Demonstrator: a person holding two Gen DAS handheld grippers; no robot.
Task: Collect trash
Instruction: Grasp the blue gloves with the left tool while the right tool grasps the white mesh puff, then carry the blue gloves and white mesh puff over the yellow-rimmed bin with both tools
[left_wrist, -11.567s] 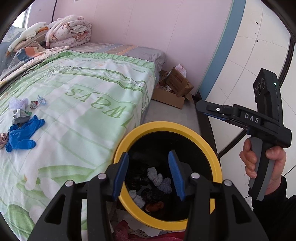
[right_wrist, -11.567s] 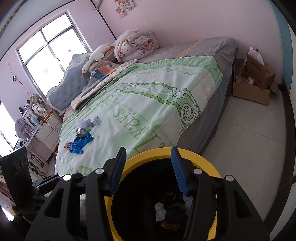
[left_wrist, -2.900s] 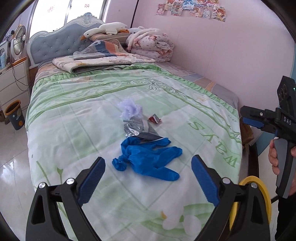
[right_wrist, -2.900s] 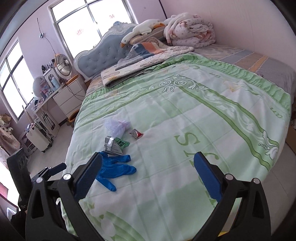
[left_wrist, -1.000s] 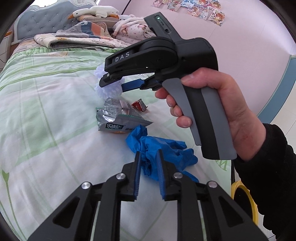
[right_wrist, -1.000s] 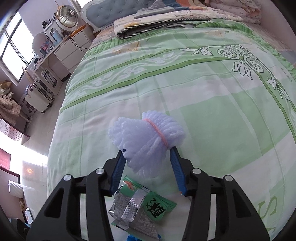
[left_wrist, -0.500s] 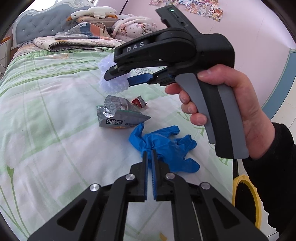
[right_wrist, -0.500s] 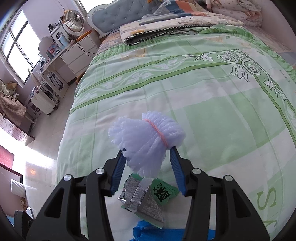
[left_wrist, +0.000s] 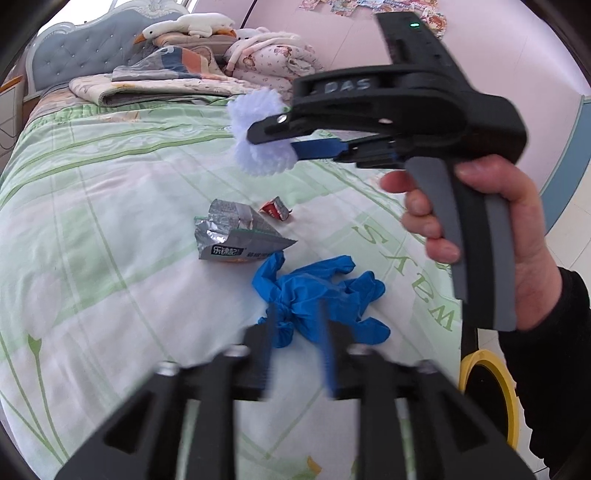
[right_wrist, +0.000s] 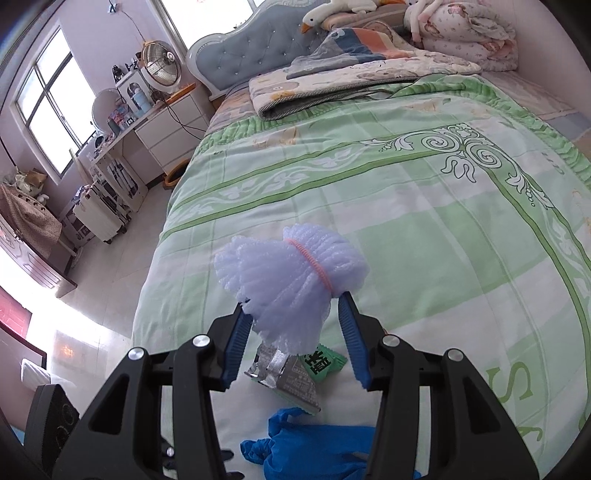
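My right gripper (right_wrist: 293, 338) is shut on a white foam net bundle (right_wrist: 291, 277) tied with a pink band and holds it above the bed; it also shows in the left wrist view (left_wrist: 260, 138). My left gripper (left_wrist: 297, 347) is blurred, its jaws a little apart and empty, just above the crumpled blue gloves (left_wrist: 317, 295) on the green bedspread. A silver snack wrapper (left_wrist: 231, 236) and a small red wrapper (left_wrist: 275, 212) lie beyond the gloves. The gloves (right_wrist: 314, 454) and snack wrapper (right_wrist: 288, 376) show below the right gripper too.
A yellow-rimmed black bin (left_wrist: 491, 391) stands off the bed's right edge. Folded quilts (left_wrist: 166, 81) and a goose toy (left_wrist: 188, 26) lie by the headboard. A nightstand (right_wrist: 173, 122) and fan (right_wrist: 162, 62) stand left of the bed.
My left gripper was shut half a second ago and has opened a little while moving. My right gripper has lifted the foam net bundle higher off the bed.
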